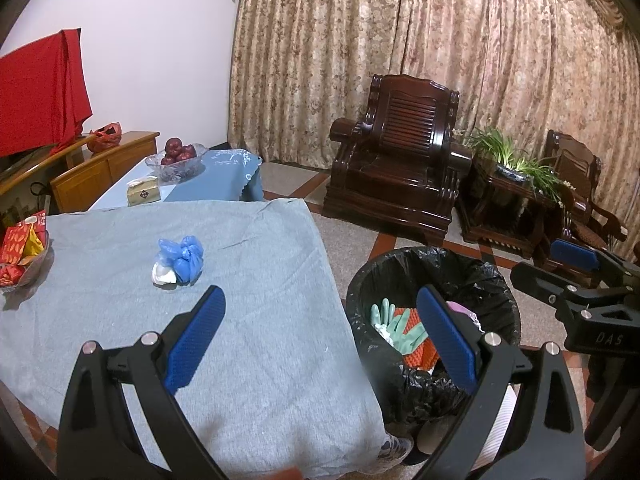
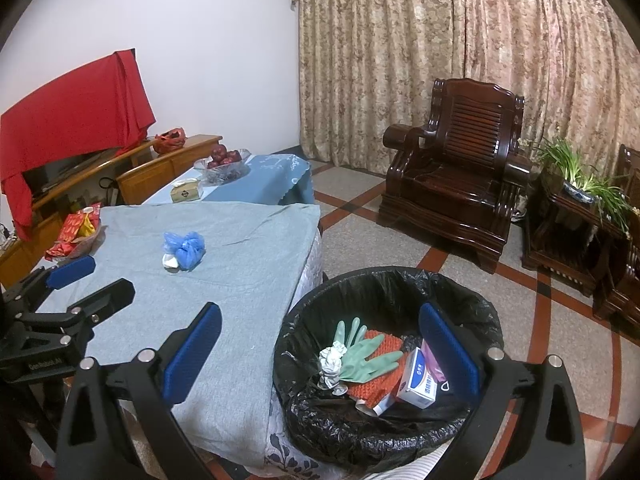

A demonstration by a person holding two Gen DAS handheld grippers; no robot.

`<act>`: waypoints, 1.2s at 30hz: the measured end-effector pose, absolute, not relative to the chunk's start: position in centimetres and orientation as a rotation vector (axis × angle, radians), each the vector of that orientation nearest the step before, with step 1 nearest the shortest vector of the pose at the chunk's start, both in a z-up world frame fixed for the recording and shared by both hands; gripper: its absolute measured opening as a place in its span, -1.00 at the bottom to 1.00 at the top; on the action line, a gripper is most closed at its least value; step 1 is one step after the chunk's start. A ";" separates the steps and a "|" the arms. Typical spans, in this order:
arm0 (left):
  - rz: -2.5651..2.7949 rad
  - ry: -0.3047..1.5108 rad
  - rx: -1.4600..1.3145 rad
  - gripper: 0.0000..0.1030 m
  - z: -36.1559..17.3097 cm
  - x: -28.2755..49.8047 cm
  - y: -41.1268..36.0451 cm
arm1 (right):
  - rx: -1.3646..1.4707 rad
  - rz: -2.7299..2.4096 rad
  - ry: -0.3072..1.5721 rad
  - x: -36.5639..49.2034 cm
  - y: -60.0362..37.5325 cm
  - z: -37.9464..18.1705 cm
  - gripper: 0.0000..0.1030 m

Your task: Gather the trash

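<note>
A knotted blue plastic bag (image 1: pixel 184 256) (image 2: pixel 185 247) with a crumpled white tissue (image 1: pixel 164 275) (image 2: pixel 170 261) against it lies mid-table on the grey cloth (image 1: pixel 248 360) (image 2: pixel 240 280). Beside the table stands a bin with a black liner (image 1: pixel 400 258) (image 2: pixel 384 278), holding green gloves (image 2: pixel 368 356), an orange mesh, a white box (image 2: pixel 418 382) and crumpled paper. My left gripper (image 1: pixel 320 336) (image 2: pixel 90 282) is open and empty, straddling the table's edge and the bin. My right gripper (image 2: pixel 320 354) (image 1: pixel 556 268) is also open and empty, above the bin's near rim.
A bowl of red snack packets (image 1: pixel 22 248) (image 2: pixel 76 232) sits at the table's left edge. Behind are a tissue box (image 1: pixel 143 192) and an apple bowl (image 1: pixel 176 156) on a blue-clothed table. A dark wooden armchair (image 2: pixel 452 168) and a potted plant (image 2: pixel 580 176) stand on the tiled floor.
</note>
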State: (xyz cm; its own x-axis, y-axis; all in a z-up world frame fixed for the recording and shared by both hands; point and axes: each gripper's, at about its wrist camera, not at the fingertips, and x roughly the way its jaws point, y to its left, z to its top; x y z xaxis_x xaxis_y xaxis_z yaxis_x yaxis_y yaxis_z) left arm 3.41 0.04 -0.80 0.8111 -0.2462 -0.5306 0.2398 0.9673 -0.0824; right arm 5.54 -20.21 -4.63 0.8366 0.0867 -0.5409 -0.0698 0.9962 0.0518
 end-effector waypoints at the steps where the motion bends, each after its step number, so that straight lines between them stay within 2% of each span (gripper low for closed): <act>1: -0.259 0.569 -0.012 0.82 -0.8 3.4 0.1 | 0.031 0.082 0.574 5.5 -20.2 -4.6 0.88; 36: -0.233 0.615 -0.016 0.82 -2.7 4.5 1.6 | 0.039 0.089 0.600 6.9 -19.5 -5.8 0.88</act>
